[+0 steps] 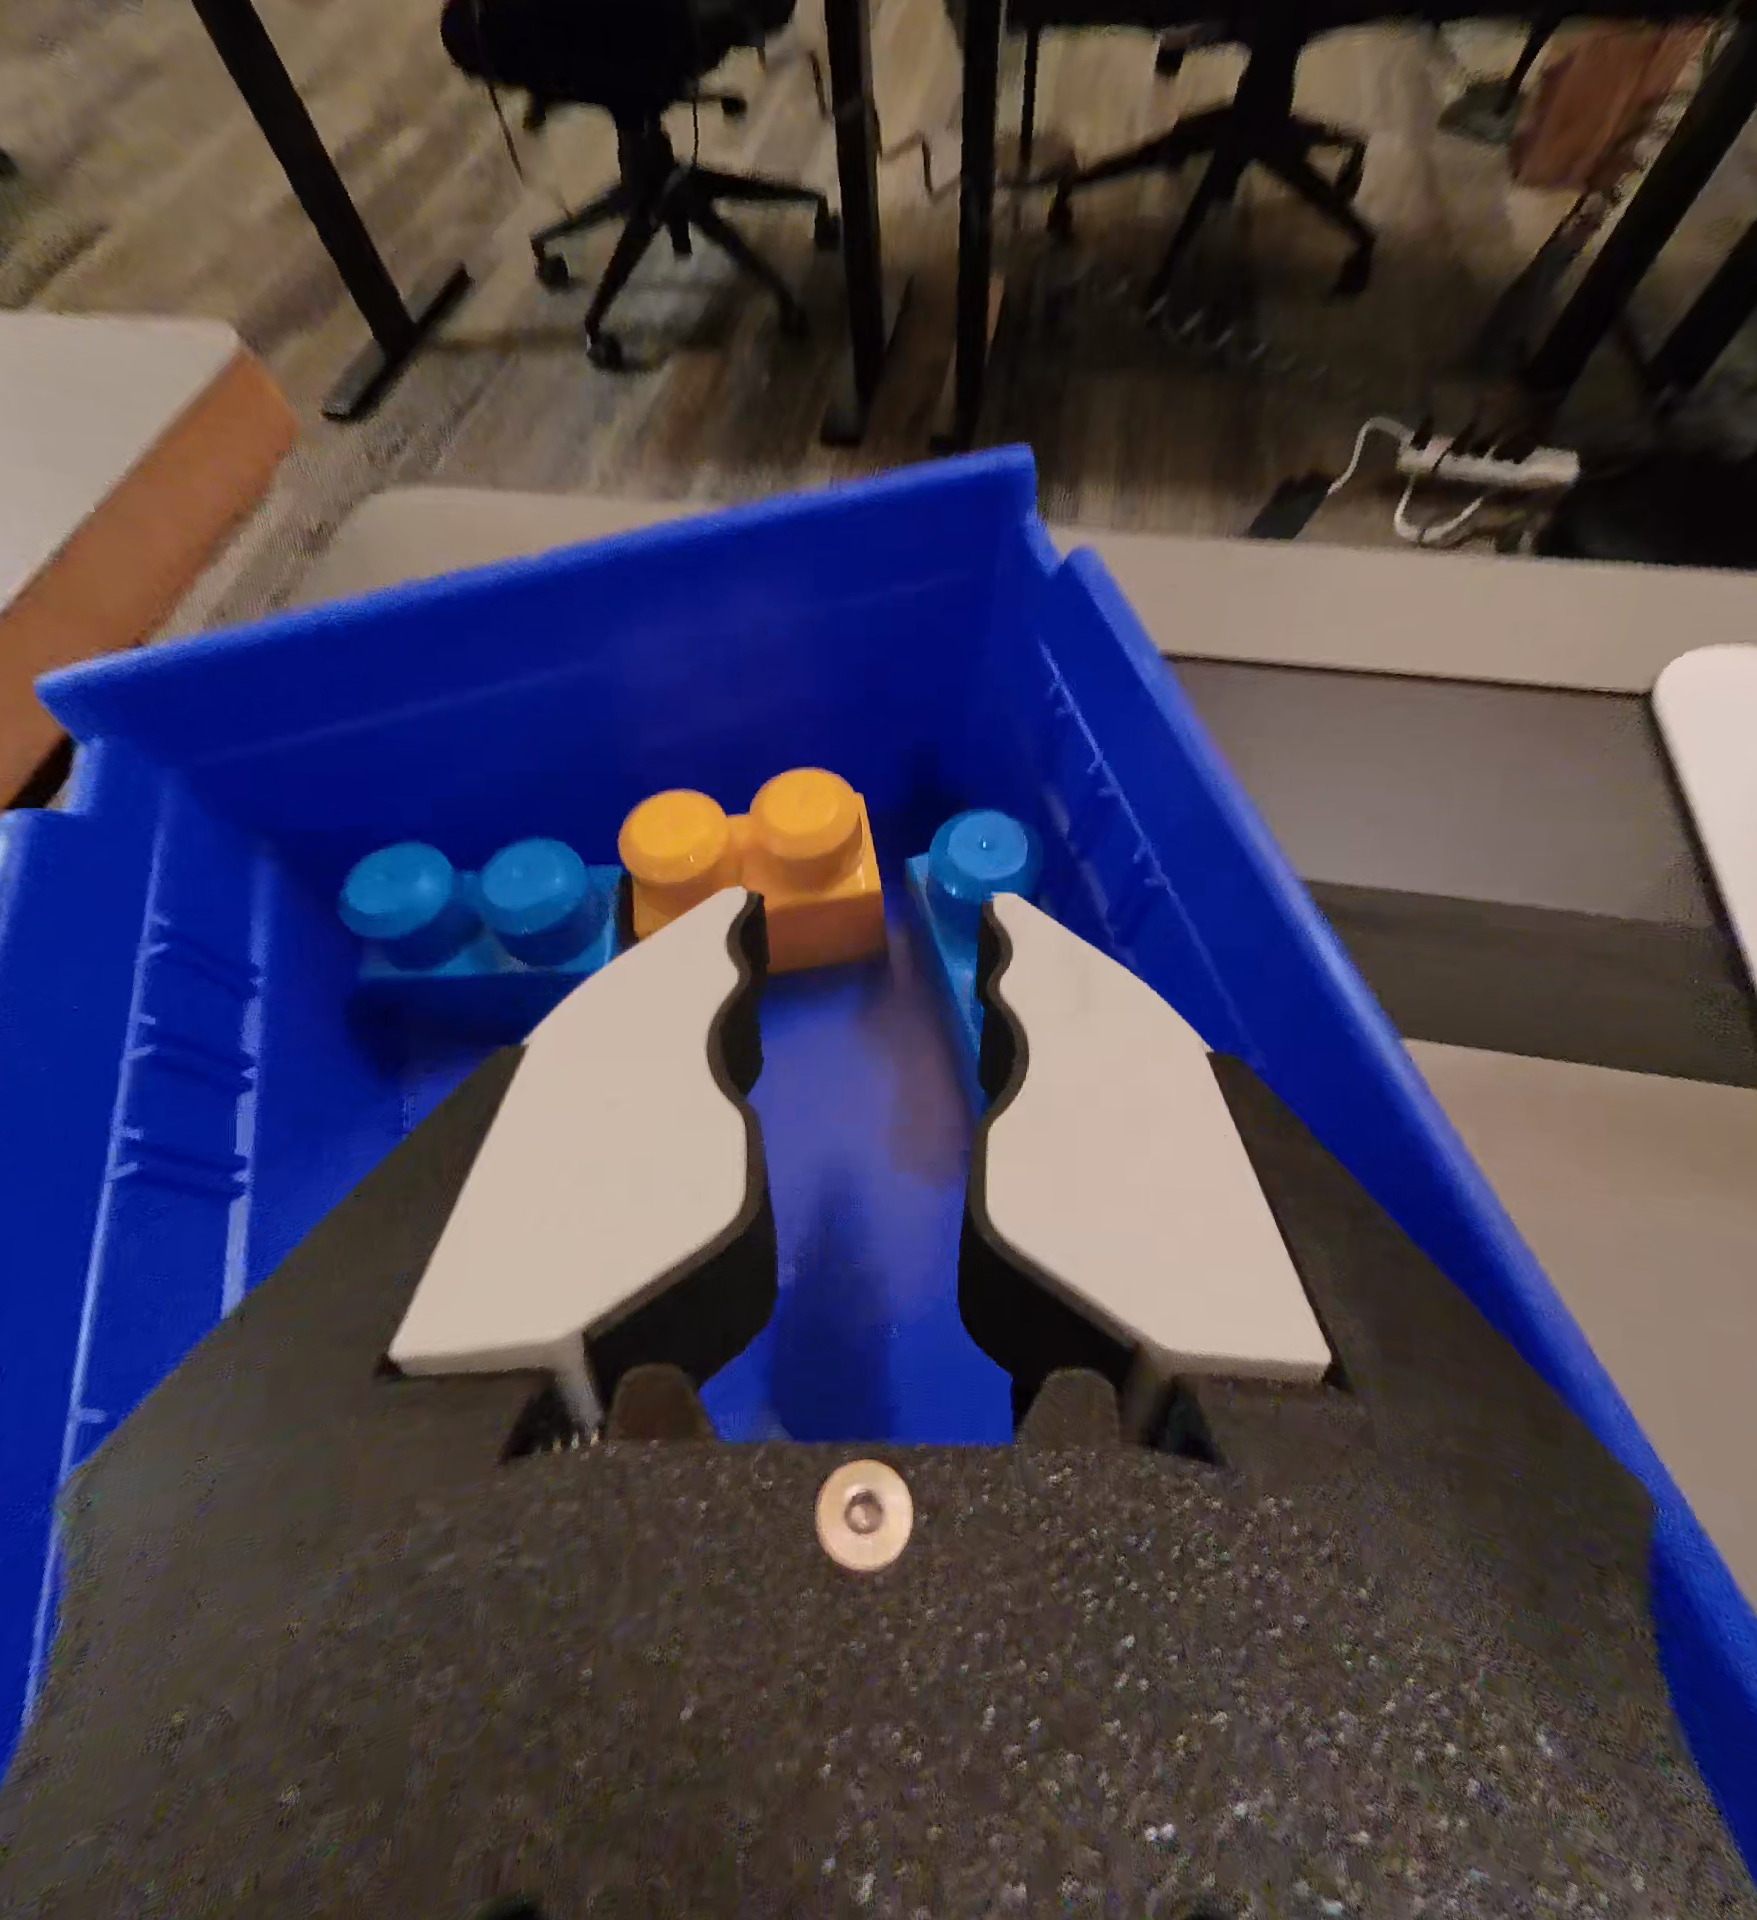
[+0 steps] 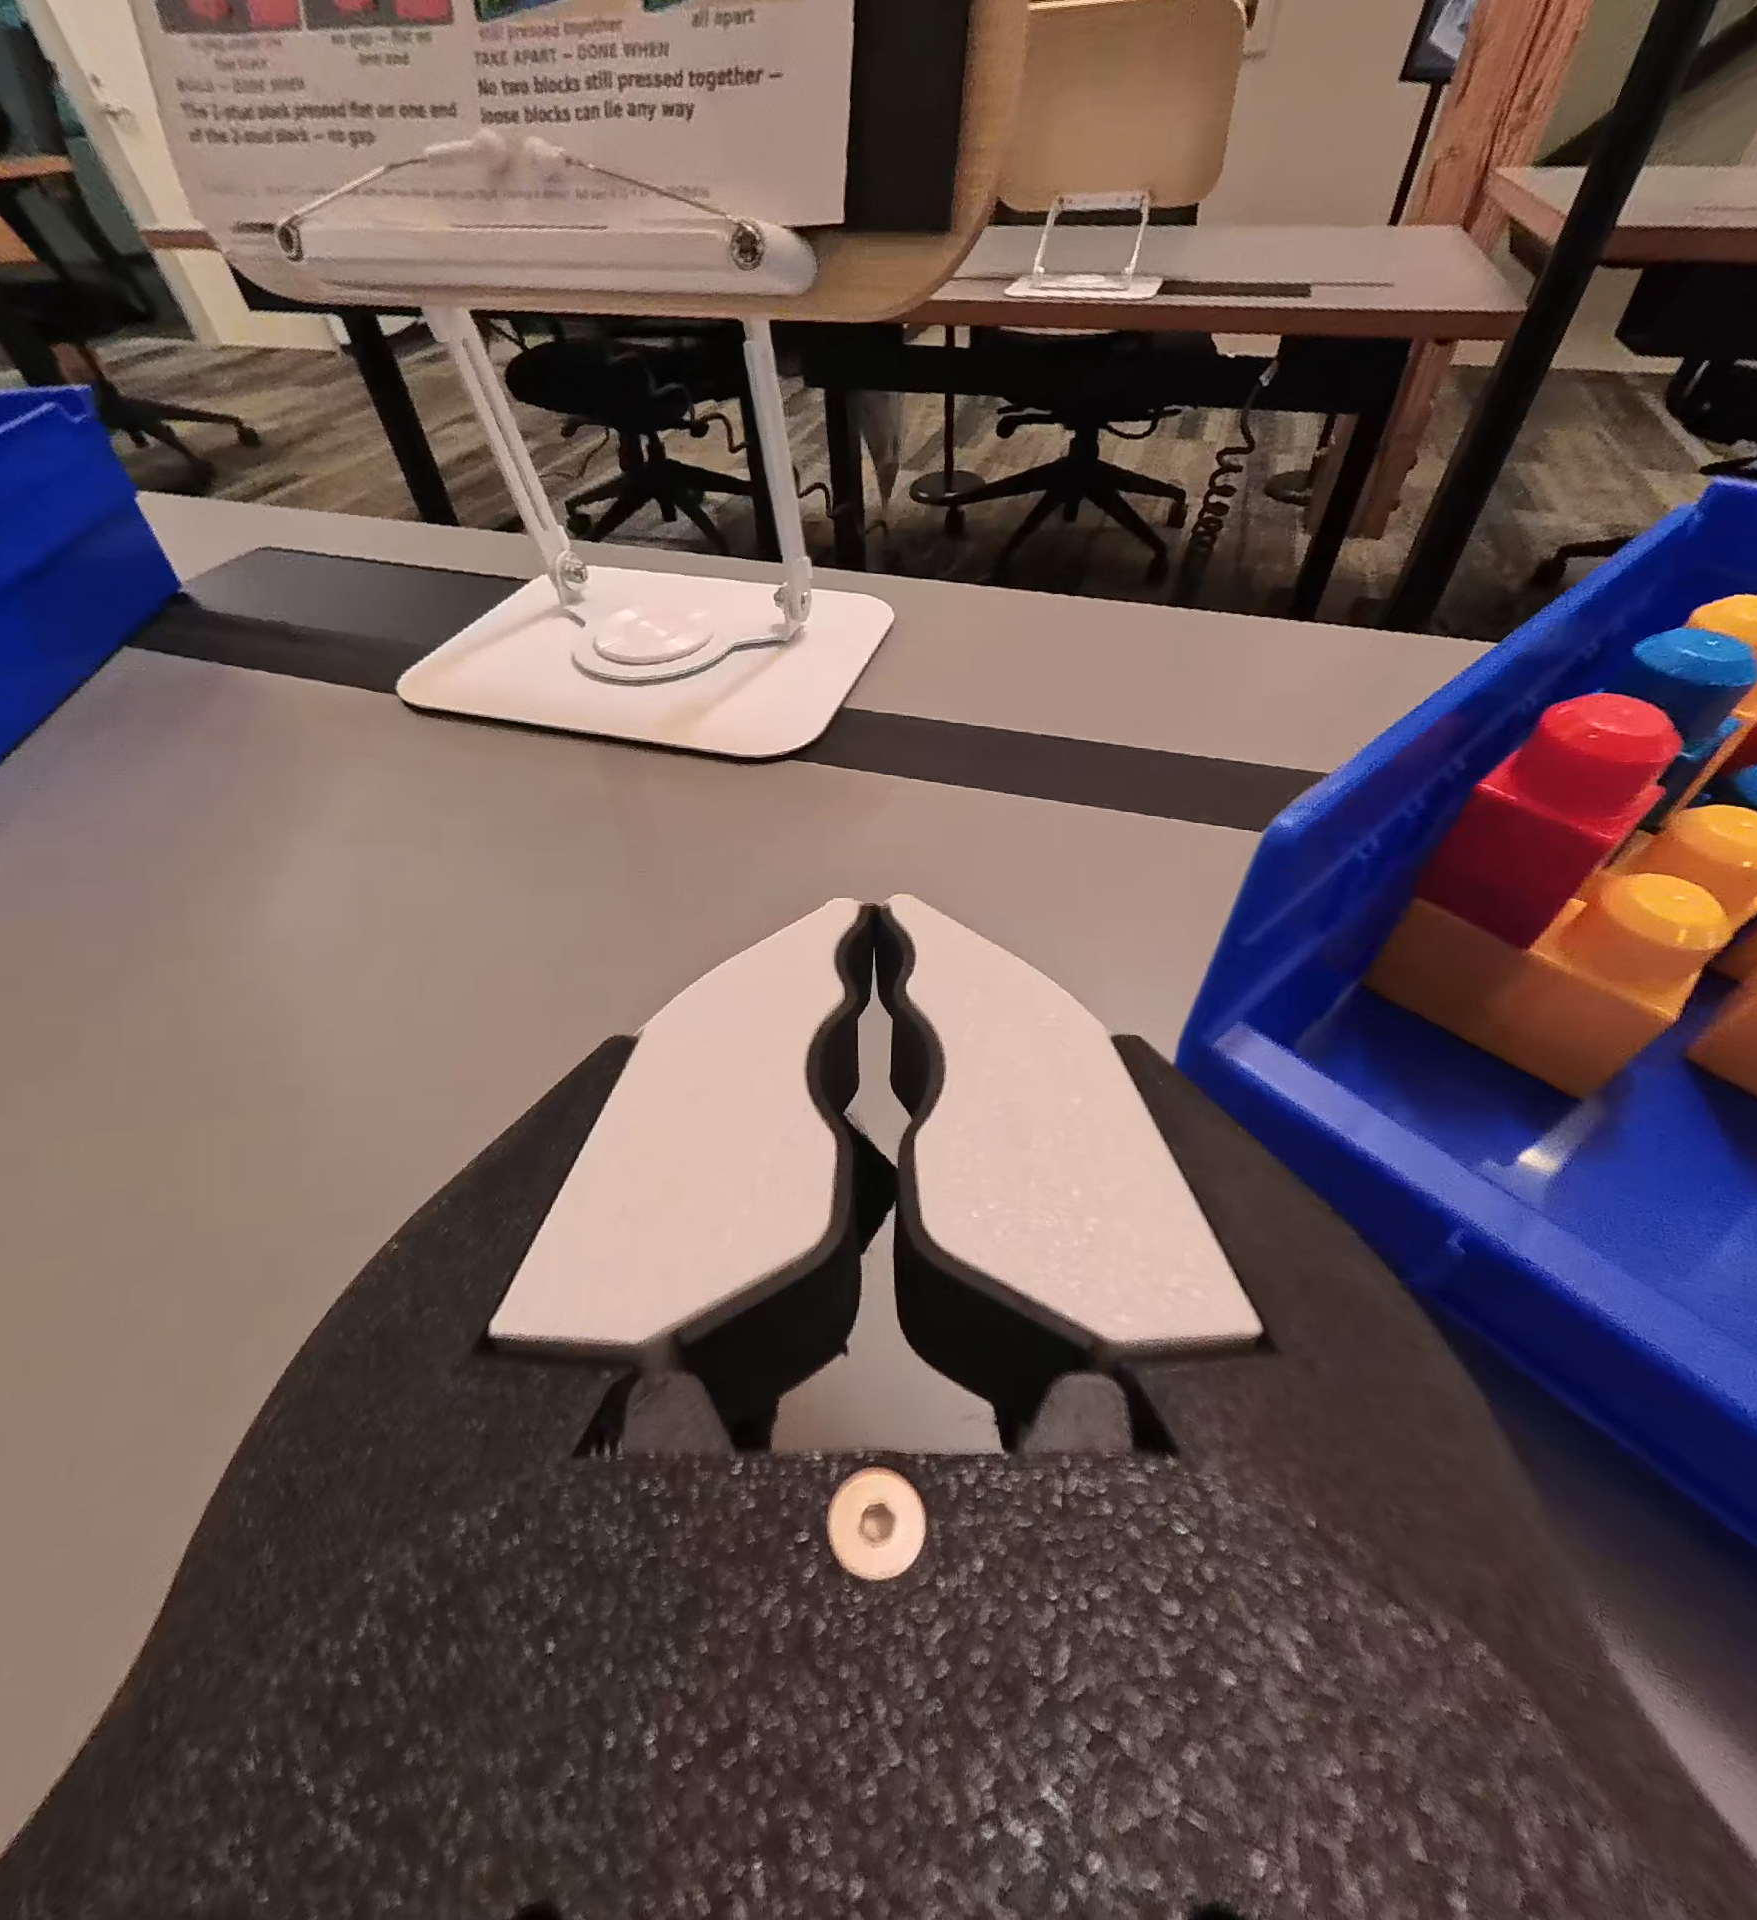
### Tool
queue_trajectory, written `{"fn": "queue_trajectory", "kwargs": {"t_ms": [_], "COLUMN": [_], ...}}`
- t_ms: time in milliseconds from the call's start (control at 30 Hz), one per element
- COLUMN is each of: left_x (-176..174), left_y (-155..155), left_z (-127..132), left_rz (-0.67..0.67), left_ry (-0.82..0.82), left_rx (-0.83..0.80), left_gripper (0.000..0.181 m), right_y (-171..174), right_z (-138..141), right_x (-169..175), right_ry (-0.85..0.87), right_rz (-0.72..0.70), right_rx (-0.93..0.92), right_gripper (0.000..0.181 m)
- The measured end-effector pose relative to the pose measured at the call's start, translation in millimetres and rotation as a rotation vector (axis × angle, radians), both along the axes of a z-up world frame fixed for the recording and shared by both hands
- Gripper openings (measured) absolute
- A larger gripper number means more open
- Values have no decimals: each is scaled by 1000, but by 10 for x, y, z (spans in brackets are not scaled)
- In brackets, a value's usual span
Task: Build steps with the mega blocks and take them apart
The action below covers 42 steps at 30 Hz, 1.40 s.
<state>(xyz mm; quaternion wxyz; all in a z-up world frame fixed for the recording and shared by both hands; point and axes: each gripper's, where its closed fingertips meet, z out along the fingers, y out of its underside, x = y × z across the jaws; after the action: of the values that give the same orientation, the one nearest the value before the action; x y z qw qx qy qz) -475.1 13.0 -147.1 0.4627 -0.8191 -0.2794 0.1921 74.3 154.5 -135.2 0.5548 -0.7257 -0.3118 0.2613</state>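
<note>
Mega blocks lie at the far end of a blue bin (image 1: 562,665) in the left wrist view: a blue two-stud block (image 1: 479,920), an orange two-stud block (image 1: 760,862) just beside it, and another blue block (image 1: 967,883) close to the bin's right wall, only partly visible. The left hand-held gripper (image 1: 863,935) reaches into the bin with its jaws apart and nothing between them, one fingertip in front of the orange block, the other in front of the partly hidden blue one. The frame is slightly blurred. The likely trouble here is crowding: with the blocks nearly side by side, a closing finger could catch a neighbour instead of the intended block, or shove it against the back wall rather than seat it between the pads. The bin's near walls could also foul the gripper body on the way in or out.

In the right wrist view, the right hand-held gripper (image 2: 874,920) hangs over the bare grey worktop (image 2: 334,935) with its jaws together, holding nothing. A second blue bin (image 2: 1373,1195) to its right holds joined red (image 2: 1560,821), orange (image 2: 1580,977) and blue blocks. A white document stand (image 2: 645,665) sits ahead. With this gripper idle and away from either bin, any block the left one pulls has no bracing partner, so pressed pairs may lift together instead of separating.
</note>
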Motion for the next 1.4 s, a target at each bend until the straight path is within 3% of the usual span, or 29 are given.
{"fn": "queue_trajectory", "kwargs": {"t_ms": [200, 400, 567, 767, 1033, 1300, 1400], "left_x": [112, 99, 149, 177, 181, 220, 252], "left_y": [141, 184, 191, 154, 215, 176, 186], "left_z": [-229, -269, -263, -464, -504, -546, -565], "left_rz": [-54, -42, -77, -99, -100, -115, -130], "left_ry": [-74, -118, -140, -199, -231, -360, -378], "left_rx": [-144, -174, -195, -237, -191, -111, -100], "left_gripper": [42, 36, 44, 49, 36, 43, 36], "right_y": [50, 53, 82, 124, 147, 133, 129], "right_z": [26, 36, 93, 167, 297, 327, 318], "right_x": [61, 72, 133, 209, 301, 303, 291], "right_ry": [6, 7, 19, 56, 104, 113, 112], "right_rz": [-18, -16, -39, -66, -96, -91, -86], "right_rx": [8, 10, 26, 36, 87, 102, 99], "right_gripper": [0, 0, 0, 0, 0, 0, 0]}}
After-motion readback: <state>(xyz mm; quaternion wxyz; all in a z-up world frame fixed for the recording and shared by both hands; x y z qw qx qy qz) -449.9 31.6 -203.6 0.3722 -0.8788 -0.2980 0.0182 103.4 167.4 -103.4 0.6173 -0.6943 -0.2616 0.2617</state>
